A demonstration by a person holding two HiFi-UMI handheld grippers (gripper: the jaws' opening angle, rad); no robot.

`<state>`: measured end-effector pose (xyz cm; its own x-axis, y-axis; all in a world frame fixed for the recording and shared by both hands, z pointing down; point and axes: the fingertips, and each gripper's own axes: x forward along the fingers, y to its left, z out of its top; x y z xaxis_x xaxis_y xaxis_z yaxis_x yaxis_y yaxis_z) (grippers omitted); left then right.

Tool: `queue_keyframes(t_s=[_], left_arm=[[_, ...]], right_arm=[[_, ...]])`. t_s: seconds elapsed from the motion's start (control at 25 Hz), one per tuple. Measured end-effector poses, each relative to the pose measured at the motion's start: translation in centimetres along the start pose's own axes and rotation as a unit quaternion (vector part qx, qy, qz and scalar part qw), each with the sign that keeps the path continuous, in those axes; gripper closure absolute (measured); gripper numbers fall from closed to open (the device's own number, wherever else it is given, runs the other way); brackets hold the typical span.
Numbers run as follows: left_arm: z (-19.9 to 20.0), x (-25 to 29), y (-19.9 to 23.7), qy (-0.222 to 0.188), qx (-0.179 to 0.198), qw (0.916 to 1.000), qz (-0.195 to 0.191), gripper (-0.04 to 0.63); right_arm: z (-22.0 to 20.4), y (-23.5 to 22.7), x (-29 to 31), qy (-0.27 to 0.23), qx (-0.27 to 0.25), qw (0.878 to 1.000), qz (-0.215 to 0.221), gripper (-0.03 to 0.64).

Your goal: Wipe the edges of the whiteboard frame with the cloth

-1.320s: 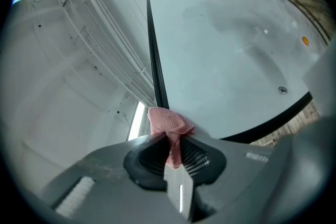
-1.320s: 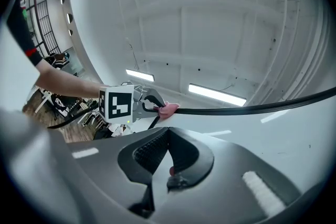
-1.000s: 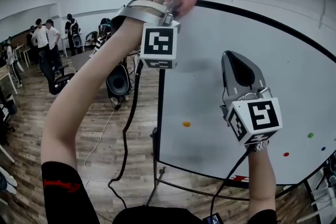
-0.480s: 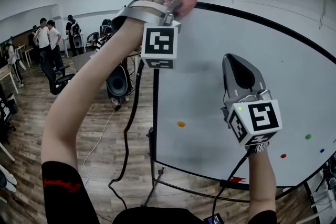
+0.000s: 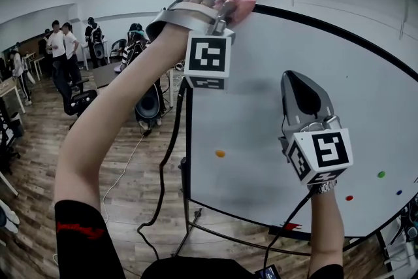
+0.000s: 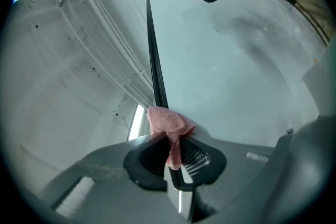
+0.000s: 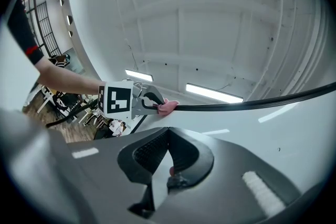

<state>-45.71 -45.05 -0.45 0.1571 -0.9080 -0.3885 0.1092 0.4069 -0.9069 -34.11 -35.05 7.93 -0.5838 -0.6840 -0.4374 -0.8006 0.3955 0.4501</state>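
**A:** Where's the cloth (image 6: pixel 168 122)?

**B:** It's pinched between the left gripper (image 6: pixel 173 153) fingers, bunched against the whiteboard frame (image 6: pixel 155 73) at its top corner.

**A:** And the right gripper (image 7: pixel 169 136)?

**B:** Its fingers are pressed together on nothing. It hovers in front of the board, below the frame's top edge.

**A:** How should the wipe go?

**B:** I'd bear the wad onto the black strip itself, not the white surface. Then draw it along one edge in a steady line. The wad is small, so tilt it to cover both the face and the lip.
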Motion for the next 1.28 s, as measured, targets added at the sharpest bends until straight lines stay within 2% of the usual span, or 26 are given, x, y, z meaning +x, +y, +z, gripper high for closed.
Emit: queue_keyframes(t_s=[0.48, 0.68, 0.96, 1.28], left_arm=[[2.4, 0.5, 0.5, 0.012, -0.007, 0.9999, -0.005, 0.549], [5.5, 1.1, 0.8, 0.013, -0.004, 0.9999, -0.006, 0.549], [7.1, 1.2, 1.0, 0.009, 0.004, 0.9999, -0.008, 0.549], [11.1, 1.2, 2.3, 0.001, 0.003, 1.0, -0.007, 0.549]], right_arm=[[-2.0, -2.9, -1.9, 0.01, 0.002, 1.0, 0.012, 0.615], [-2.8, -5.0, -3.5, 0.014, -0.008, 1.0, 0.019, 0.615], [-2.0, -5.9, -4.4, 0.007, -0.02, 1.0, 0.019, 0.615], [-1.6, -9.3, -7.9, 0.014, -0.033, 0.999, 0.003, 0.615]])
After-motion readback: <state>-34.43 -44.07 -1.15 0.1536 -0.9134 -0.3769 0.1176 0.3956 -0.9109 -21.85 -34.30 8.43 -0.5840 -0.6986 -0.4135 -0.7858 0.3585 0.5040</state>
